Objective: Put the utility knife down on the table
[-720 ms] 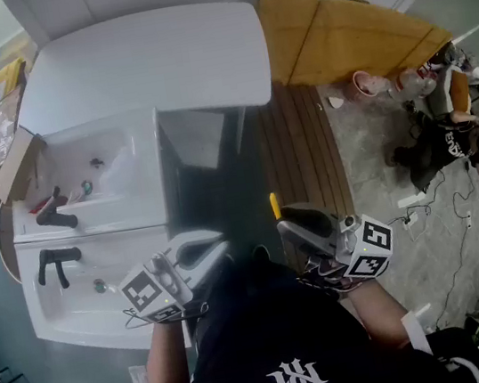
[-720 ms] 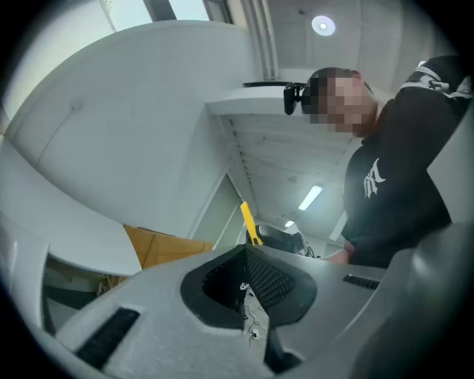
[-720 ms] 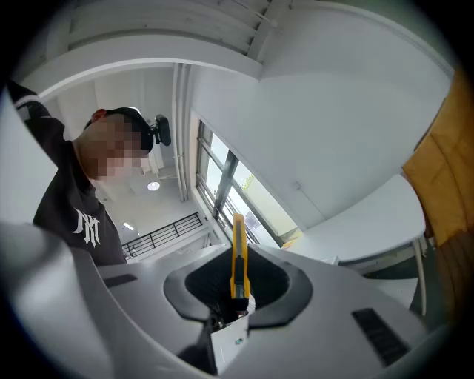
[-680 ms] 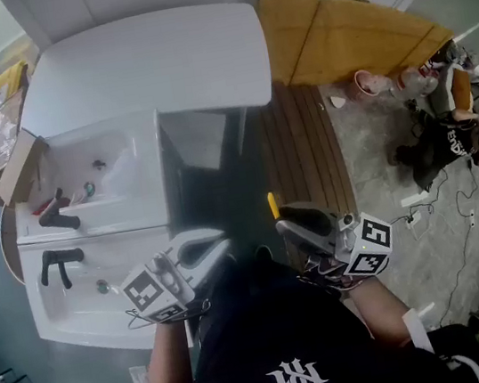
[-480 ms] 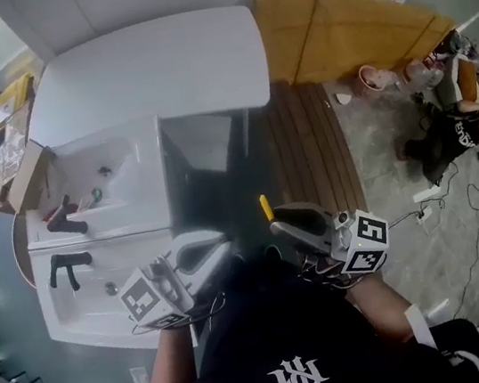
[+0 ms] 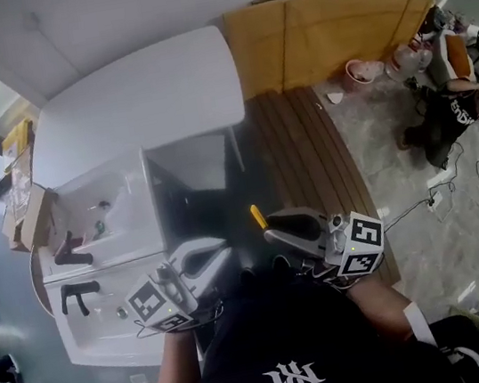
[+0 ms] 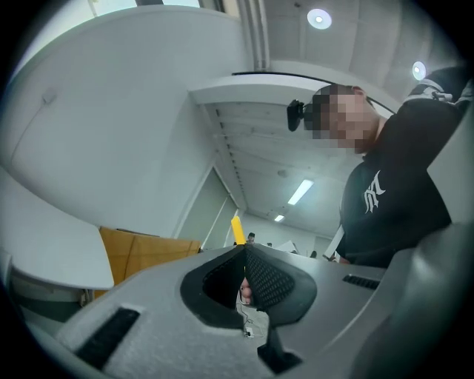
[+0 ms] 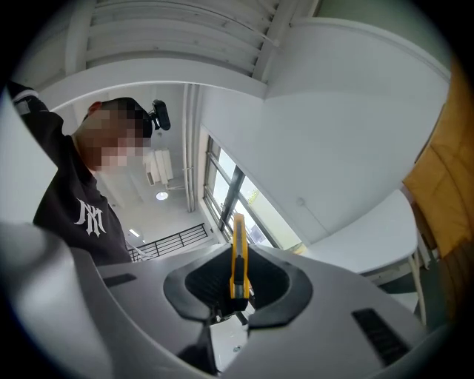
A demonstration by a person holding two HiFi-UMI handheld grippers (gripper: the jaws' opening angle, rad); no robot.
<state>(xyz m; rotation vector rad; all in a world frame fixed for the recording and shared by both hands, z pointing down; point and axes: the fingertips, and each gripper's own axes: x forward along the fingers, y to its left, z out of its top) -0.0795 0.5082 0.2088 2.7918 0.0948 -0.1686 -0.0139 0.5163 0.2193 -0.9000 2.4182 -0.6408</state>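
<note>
A yellow utility knife (image 6: pixel 258 218) sticks out of my right gripper (image 6: pixel 274 226), which is shut on it. In the right gripper view the knife (image 8: pixel 238 255) stands upright between the grey jaws of the right gripper (image 8: pixel 237 285). My left gripper (image 6: pixel 216 251) is shut with nothing in it, level with the right one and a short way to its left. In the left gripper view the left gripper (image 7: pixel 244 253) has its jaws touching, and the knife's yellow tip (image 7: pixel 237 229) shows beyond them. The white table (image 6: pixel 142 89) lies ahead, well beyond both grippers.
Two white basins (image 6: pixel 103 212) with black taps (image 6: pixel 71 252) stand at the left, with cardboard boxes (image 6: pixel 25 215) beyond them. Wooden slats (image 6: pixel 301 154) and an orange panel (image 6: pixel 327 32) lie to the right. People (image 6: pixel 452 112) sit on the floor at the far right among cables.
The head view has swung, so the table and basins now sit more tilted and to the left. Both grippers have shifted slightly left. The knife stays clamped in the right gripper.
</note>
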